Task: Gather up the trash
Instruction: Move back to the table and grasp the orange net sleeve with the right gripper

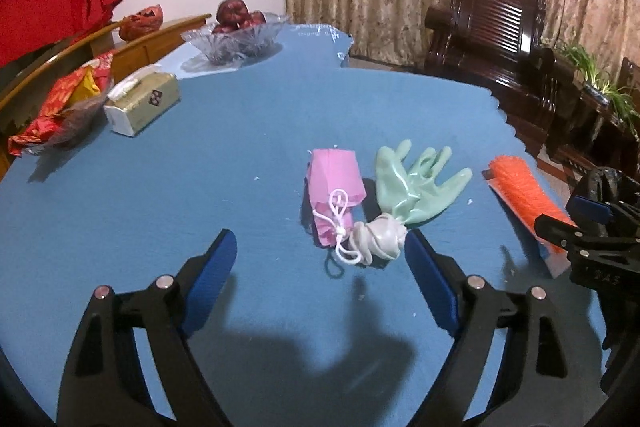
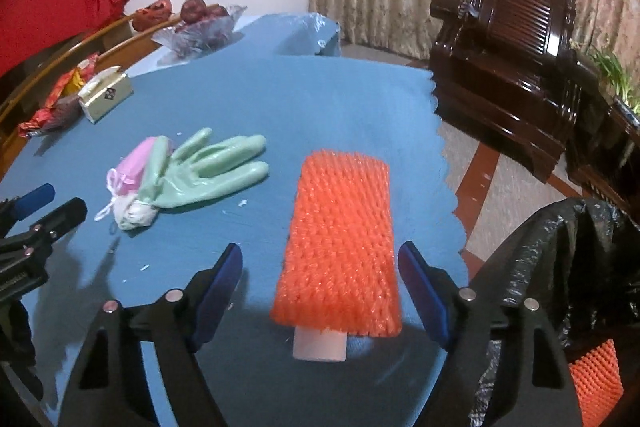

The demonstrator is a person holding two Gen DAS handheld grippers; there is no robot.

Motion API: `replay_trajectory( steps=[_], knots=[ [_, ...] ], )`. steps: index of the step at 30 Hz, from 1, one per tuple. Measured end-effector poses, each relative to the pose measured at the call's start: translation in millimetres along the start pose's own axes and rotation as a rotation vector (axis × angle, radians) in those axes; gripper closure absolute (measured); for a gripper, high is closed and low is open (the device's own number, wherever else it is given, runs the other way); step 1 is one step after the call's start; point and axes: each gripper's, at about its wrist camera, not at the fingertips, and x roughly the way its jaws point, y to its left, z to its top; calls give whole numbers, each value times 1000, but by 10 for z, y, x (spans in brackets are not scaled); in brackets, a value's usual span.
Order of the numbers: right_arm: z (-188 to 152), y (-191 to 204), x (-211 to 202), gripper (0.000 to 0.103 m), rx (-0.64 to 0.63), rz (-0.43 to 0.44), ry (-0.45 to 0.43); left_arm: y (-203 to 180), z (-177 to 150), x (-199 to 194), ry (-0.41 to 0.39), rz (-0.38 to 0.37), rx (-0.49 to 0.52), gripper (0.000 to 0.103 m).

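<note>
In the lower middle of the right wrist view, an orange foam-net sleeve (image 2: 340,239) lay flat on the blue tabletop (image 2: 280,99), a pale tube end poking from its near edge. The right gripper (image 2: 320,287) stood wide around it, its pads clear of the net on both sides and holding nothing. To grasp it well, I judged the pads should sink to the cloth and squeeze the soft net near its middle, so the sleeve would not slip off.

In the centre of the left wrist view, a pale green rubber glove (image 1: 412,187) with a knotted cuff touched a pink drawstring pouch (image 1: 334,187). The left gripper (image 1: 320,267) hung wide and empty before them. At lower right, a black plastic bag (image 2: 560,247) waited.
</note>
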Motion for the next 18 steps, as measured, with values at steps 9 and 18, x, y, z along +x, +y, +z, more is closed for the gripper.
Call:
replay_trajectory(
  steps=[9,18],
  knots=[
    [-33,-70,162,51,8,12,61,-110,44,406,67,-49,-13,23],
    [19,-64,25,78,12,77,30,-137,21,513,111,-132,-58,43]
  ],
)
